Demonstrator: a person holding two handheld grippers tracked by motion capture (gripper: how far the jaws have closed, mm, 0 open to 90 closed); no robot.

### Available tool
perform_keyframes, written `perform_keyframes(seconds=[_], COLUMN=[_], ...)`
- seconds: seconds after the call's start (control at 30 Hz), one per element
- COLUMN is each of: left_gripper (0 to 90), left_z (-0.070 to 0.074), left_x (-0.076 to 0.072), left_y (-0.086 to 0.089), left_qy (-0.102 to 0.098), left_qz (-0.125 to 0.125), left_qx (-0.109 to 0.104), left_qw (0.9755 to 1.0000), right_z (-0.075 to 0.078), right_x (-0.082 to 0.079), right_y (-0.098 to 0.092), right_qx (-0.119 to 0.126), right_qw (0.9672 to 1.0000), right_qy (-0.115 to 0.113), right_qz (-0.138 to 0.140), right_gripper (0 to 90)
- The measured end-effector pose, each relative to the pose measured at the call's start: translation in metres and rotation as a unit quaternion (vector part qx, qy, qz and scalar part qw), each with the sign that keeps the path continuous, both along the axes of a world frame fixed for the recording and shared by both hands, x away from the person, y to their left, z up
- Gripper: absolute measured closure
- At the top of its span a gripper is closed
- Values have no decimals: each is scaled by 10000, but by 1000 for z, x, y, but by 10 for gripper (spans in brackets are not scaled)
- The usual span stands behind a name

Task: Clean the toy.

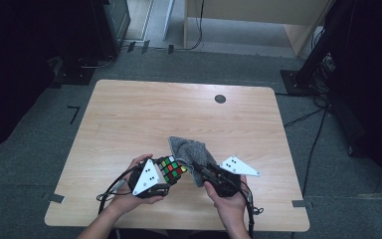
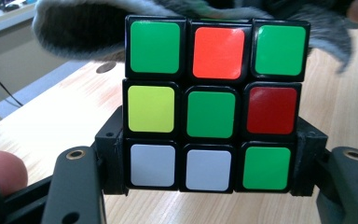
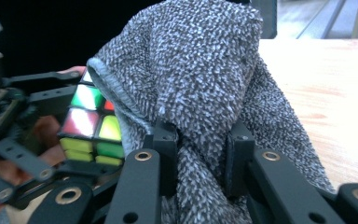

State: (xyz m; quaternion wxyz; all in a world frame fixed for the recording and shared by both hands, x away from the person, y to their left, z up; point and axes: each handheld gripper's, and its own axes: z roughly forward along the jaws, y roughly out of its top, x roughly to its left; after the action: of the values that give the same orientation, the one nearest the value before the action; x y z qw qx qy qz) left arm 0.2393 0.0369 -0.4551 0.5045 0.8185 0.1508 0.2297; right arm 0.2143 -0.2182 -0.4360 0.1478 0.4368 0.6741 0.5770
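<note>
A scrambled Rubik's cube (image 1: 172, 168) is held above the table's near edge, left of centre, with my left gripper (image 1: 166, 179) shut on it. In the left gripper view the cube (image 2: 212, 107) shows a mostly green face, and the jaws of the left gripper (image 2: 210, 161) clamp its bottom row from both sides. My right gripper (image 1: 205, 173) is shut on a grey speckled cloth (image 1: 191, 152). In the right gripper view the cloth (image 3: 200, 79) bunches up between the pads of the right gripper (image 3: 200, 158) and drapes against the cube (image 3: 93, 126).
The light wooden table (image 1: 129, 114) has a dark round grommet (image 1: 220, 98) at the back right. Grey tape marks (image 1: 54, 197) sit at its near corners. Cables trail from both grippers over the near edge. Dark stands and wooden furniture lie beyond the table.
</note>
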Motion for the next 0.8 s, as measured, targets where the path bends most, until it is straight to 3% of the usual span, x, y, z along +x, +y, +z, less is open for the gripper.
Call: perform_keyframes(seconds=[0.17,0.23,0.37,0.43,0.47,0.53,0.6,0.67,0.8], left_gripper=[340,341,340,340,341,340,341,341,340], left_z=[-3,-1,3,1,1,-2,-1,2,4], left_x=[-4,-7,-4,-2,-1,-2,-2,-3,-2], left_y=[-6,-6,-3,-3,-4,-5,-4,-3,-1], left_qy=[-118,-191,-93,-3,-4,-27,-24,-53,16], left_qz=[-41,-84,-99,-35,-26,-10,-35,-55,-40], left_qx=[216,231,59,52,100,189,120,37,-55], left_qw=[9997,9995,9999,10000,9999,9998,9999,10000,10000], right_z=[16,16,7,8,11,16,20,20,11], right_x=[-14,-14,-4,-6,-10,-15,-18,-16,-7], right_y=[27,27,8,9,14,26,34,29,12], right_qx=[-184,-274,-168,-140,-123,-231,-365,-248,-232], right_qw=[9979,9978,9998,9999,9997,9986,9978,9986,9996], right_qy=[-445,-491,-65,-83,-176,-362,-448,-368,-69], right_qz=[437,340,-105,-52,105,302,330,280,-132], right_gripper=[703,706,711,711,710,709,708,710,713])
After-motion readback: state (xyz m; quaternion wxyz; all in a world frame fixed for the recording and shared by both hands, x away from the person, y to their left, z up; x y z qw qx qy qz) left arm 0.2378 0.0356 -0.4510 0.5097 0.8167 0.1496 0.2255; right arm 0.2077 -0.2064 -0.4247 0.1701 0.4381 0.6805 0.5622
